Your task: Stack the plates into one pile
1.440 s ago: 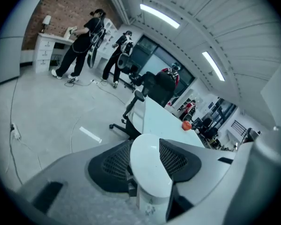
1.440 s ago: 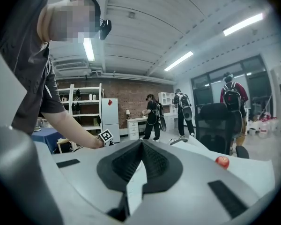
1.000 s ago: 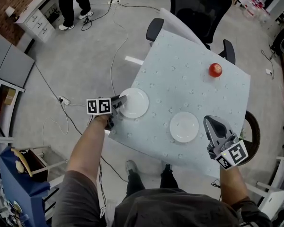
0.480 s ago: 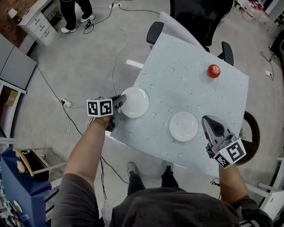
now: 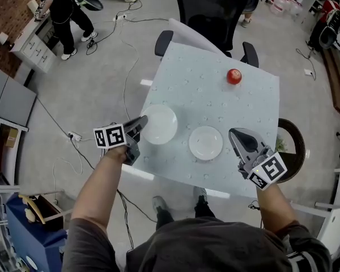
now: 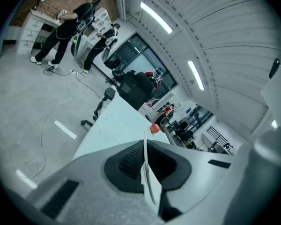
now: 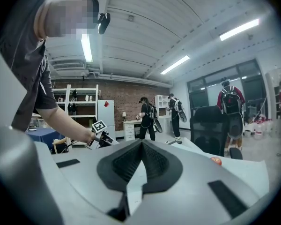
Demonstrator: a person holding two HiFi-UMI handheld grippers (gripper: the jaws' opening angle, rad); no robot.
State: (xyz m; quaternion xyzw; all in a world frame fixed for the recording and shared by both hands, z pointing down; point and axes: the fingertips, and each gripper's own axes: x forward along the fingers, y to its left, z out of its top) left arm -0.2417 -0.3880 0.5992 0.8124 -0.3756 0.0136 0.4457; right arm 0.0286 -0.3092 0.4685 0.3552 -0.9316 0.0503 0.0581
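Two white plates are counted: one plate (image 5: 160, 124) is pinched by the just-closing left gripper (image 5: 143, 121), the second plate (image 5: 205, 143) is laid flat; the right gripper (image 5: 237, 136) is clenched empty.

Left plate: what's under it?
Only the table shows around the left plate; the left claw has just been closing on its rim. The patch directly beneath is covered by the plate itself.

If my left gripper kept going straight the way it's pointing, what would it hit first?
Probably the red apple, dead ahead across the table. The left gripper has just been closing its jaws on the plate rim. Tilted slightly down, it might touch tabletop first; depth unclear.
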